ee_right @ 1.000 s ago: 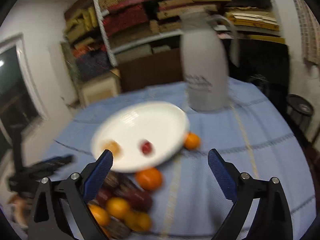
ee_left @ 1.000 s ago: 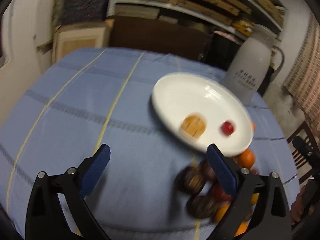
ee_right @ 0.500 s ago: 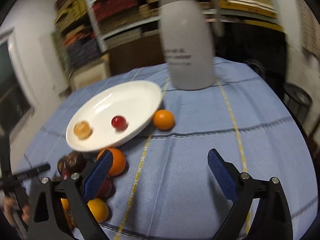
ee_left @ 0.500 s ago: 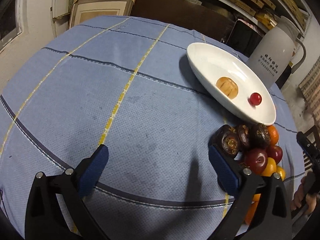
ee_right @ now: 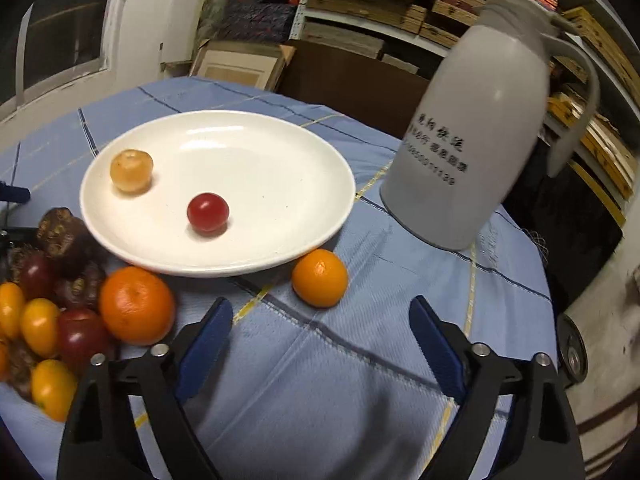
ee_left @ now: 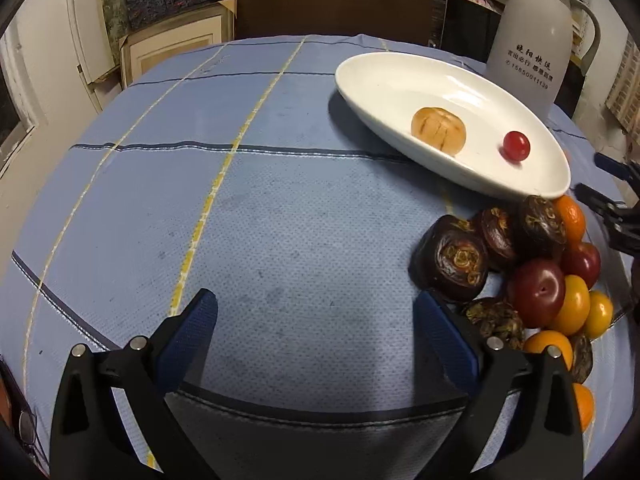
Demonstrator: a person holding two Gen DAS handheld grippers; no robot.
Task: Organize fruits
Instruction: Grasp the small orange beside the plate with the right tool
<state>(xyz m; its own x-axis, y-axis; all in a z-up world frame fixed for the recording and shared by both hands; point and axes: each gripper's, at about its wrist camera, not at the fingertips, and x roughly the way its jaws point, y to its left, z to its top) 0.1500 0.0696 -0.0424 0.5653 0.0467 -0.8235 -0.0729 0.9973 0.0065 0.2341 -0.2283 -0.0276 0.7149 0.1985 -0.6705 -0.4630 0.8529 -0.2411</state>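
A white plate point(ee_left: 384, 80) point(ee_right: 280, 152) holds a pale yellow fruit point(ee_left: 438, 125) point(ee_right: 131, 170) and a small red tomato point(ee_left: 516, 146) point(ee_right: 208, 212). A heap of dark water chestnuts point(ee_left: 452, 258), red plums point(ee_left: 538, 286) and small oranges point(ee_left: 574, 310) lies on the cloth beside the plate's near rim. A large orange point(ee_right: 137, 304) lies at the heap's edge and a single orange point(ee_right: 319, 278) lies apart. My left gripper point(ee_left: 316, 312) is open and empty, left of the heap. My right gripper point(ee_right: 320, 324) is open and empty, just before the single orange.
A white thermos jug point(ee_right: 480, 140) point(ee_left: 532, 36) stands behind the plate. The round table has a blue checked cloth point(ee_left: 240, 200). Shelves with stacked goods and cardboard boxes point(ee_right: 240, 64) stand behind the table. The table edge falls away at the right point(ee_right: 552, 280).
Both grippers have swung and come lower toward the table. The left view now shows the fruit heap closer at the right. The right view has turned so the single orange sits between its fingers.
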